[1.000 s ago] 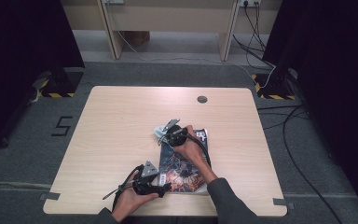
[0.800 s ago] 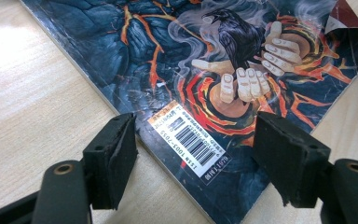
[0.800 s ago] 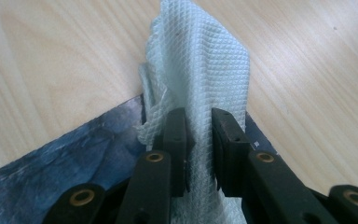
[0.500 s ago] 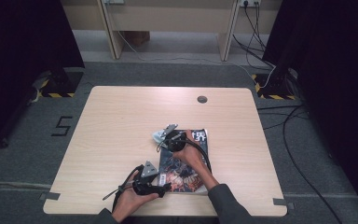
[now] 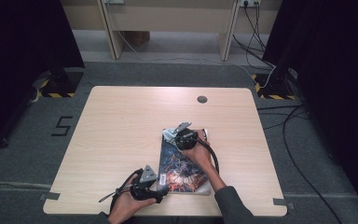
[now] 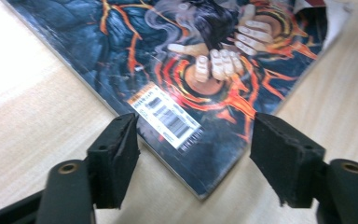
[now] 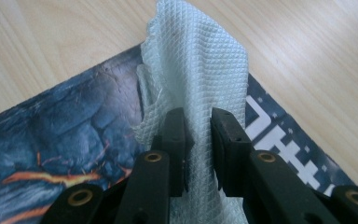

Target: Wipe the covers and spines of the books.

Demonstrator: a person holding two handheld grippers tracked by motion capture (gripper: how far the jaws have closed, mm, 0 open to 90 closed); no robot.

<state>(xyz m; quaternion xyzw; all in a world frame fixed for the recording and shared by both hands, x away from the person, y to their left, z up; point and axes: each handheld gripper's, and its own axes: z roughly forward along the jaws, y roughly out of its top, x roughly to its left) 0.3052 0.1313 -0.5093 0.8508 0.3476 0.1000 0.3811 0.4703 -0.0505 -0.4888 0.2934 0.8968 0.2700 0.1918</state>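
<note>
Near the front edge of the tabletop [image 5: 121,121], the left gripper [image 5: 161,192] is resting at the near corner of the book [image 5: 184,170]. Its jaws are standing spread, one on each side of that corner, and they have just been closing a little; the pads are not pressing the cover. The book is lying flat, right of the middle, close to the front edge. Farther away, at the book's far end, the right gripper [image 5: 171,135] is pinching a white cloth [image 7: 200,70] between its nearly closed jaws, and the cloth is lying on the cover.
</note>
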